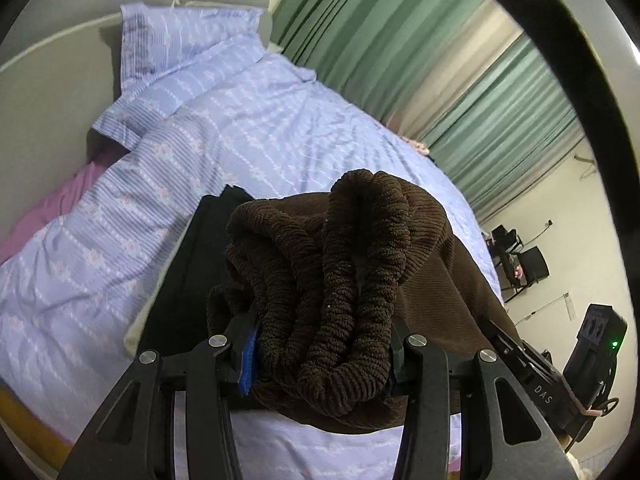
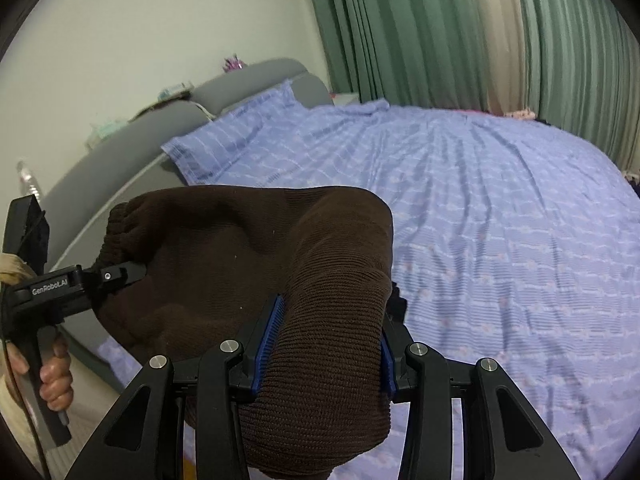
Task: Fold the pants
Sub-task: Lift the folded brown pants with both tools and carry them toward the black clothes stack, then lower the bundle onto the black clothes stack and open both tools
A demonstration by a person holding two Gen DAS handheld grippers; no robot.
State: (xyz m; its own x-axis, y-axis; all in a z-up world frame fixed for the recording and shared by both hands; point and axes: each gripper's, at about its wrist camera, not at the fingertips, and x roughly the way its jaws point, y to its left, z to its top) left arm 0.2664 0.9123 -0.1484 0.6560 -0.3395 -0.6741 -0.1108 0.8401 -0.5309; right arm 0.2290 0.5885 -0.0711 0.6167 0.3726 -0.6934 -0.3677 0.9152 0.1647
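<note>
My left claw (image 1: 320, 360) is clamped on the bunched waistband and my right claw (image 2: 324, 360) on another fold of the brown pants (image 2: 256, 256), held up over the bed (image 2: 500, 220). I should keep both grips level and taut, lowering the fabric flat without letting it twist.

The pants (image 1: 352, 264) are dark brown, ribbed like corduroy, with a thick gathered elastic waistband. That waistband is bunched into folds between my left fingers (image 1: 248, 354), while a rounded, doubled-over wad of the same cloth (image 2: 320, 320) sits pinched between my right fingers (image 2: 269, 334). Between the two grips the fabric stretches in a slack, humped span, lifted above the blue patterned bed (image 2: 500, 220).
</note>
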